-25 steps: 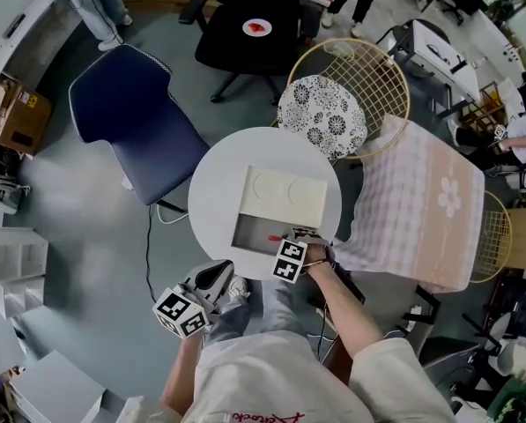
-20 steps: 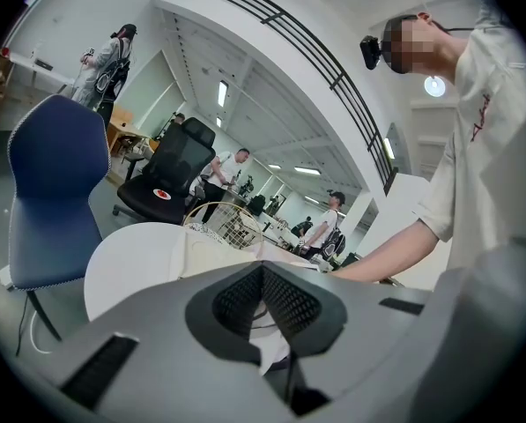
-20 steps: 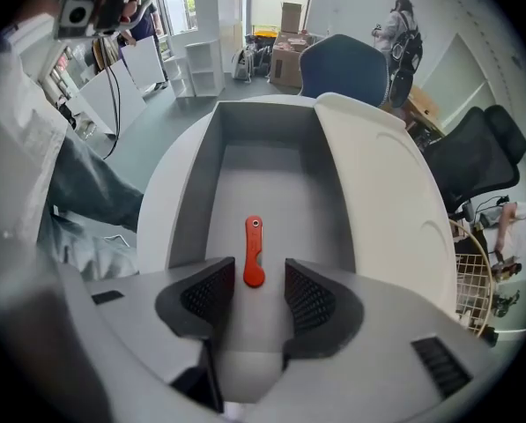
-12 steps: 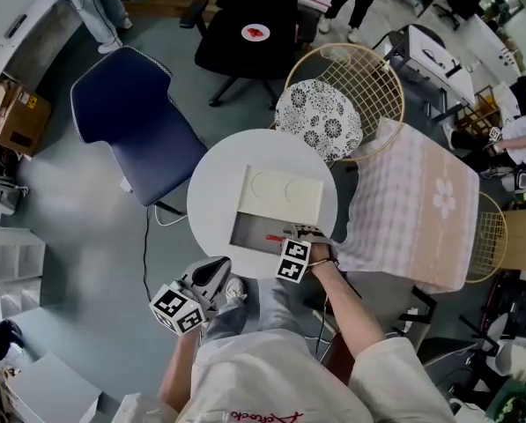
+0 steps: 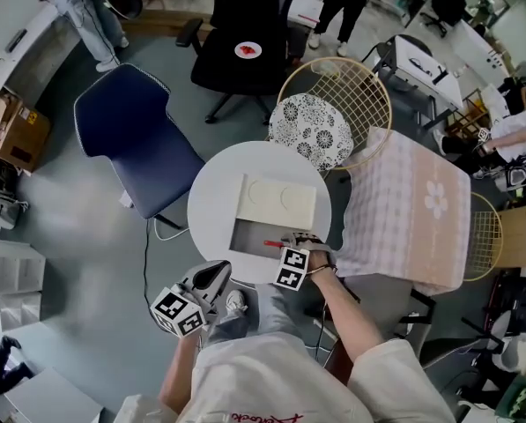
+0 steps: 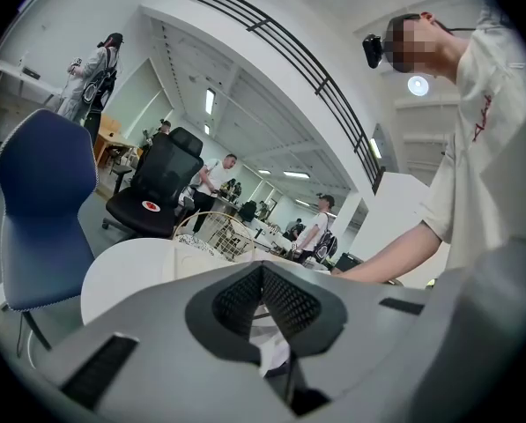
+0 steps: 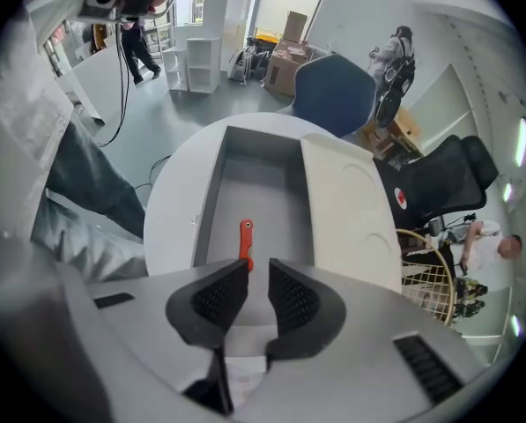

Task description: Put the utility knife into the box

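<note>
Now the utility knife (image 7: 245, 239) lies lengthwise inside the box (image 7: 271, 188).

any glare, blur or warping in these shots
Head view: sharp, evenly lit, edges bend around the round table. Left gripper view: heavy fisheye, black corners, ceiling light blown out. Right gripper view: same warping, but the utility knife in the box is crisp.

White short-sleeved shirt (image 5: 271, 379), loose fit. Red script lettering (image 5: 264, 417) across the chest. Grey-blue trousers (image 5: 276, 311). One white shoe (image 5: 234, 303) visible. Small black camera (image 6: 374, 49) at the forehead, on a thin dark strap.
</note>
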`<act>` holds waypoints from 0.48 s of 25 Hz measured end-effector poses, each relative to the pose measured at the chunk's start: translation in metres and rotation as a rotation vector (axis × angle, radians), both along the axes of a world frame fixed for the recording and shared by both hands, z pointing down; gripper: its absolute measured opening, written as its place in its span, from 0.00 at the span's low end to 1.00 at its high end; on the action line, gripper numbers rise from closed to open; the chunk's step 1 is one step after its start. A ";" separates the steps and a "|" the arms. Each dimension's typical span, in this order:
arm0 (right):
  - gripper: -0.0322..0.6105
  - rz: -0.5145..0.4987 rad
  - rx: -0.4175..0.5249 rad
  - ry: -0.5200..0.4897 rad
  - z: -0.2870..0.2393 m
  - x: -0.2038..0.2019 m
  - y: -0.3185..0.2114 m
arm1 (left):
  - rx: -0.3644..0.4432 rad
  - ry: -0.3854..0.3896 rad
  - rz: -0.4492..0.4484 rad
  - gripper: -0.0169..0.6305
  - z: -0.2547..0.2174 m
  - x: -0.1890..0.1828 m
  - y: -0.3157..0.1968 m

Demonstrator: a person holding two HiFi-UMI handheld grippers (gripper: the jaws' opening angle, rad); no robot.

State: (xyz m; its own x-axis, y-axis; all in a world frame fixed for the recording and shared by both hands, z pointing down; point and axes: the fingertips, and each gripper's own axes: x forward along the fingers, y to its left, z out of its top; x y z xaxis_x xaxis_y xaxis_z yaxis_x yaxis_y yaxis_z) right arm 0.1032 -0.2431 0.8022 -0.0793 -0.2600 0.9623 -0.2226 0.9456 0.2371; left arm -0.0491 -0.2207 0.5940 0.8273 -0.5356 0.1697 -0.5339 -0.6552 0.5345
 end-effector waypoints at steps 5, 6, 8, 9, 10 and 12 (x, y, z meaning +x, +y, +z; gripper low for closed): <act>0.10 0.019 0.078 0.018 -0.017 0.000 0.000 | 0.047 0.003 0.018 0.04 -0.015 -0.003 0.003; 0.09 0.028 0.091 0.023 -0.021 0.000 0.000 | 0.057 0.005 0.022 0.04 -0.019 -0.004 0.005; 0.08 0.044 0.124 0.031 -0.030 0.000 0.001 | 0.078 0.007 0.031 0.04 -0.026 -0.006 0.008; 0.08 0.051 0.140 0.034 -0.035 0.000 0.003 | 0.088 0.009 0.036 0.04 -0.028 -0.007 0.011; 0.08 0.059 0.153 0.032 -0.039 -0.002 0.005 | 0.097 0.010 0.041 0.04 -0.031 -0.008 0.014; 0.08 0.076 0.175 0.027 -0.048 -0.005 0.012 | 0.114 0.016 0.050 0.04 -0.037 -0.009 0.022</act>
State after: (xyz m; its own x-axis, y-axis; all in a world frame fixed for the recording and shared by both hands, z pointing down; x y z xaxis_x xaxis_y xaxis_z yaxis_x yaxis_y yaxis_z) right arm 0.0986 -0.2314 0.7538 -0.0277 -0.4283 0.9032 -0.2835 0.8698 0.4038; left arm -0.0585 -0.1983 0.5572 0.8553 -0.5090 0.0969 -0.4914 -0.7375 0.4632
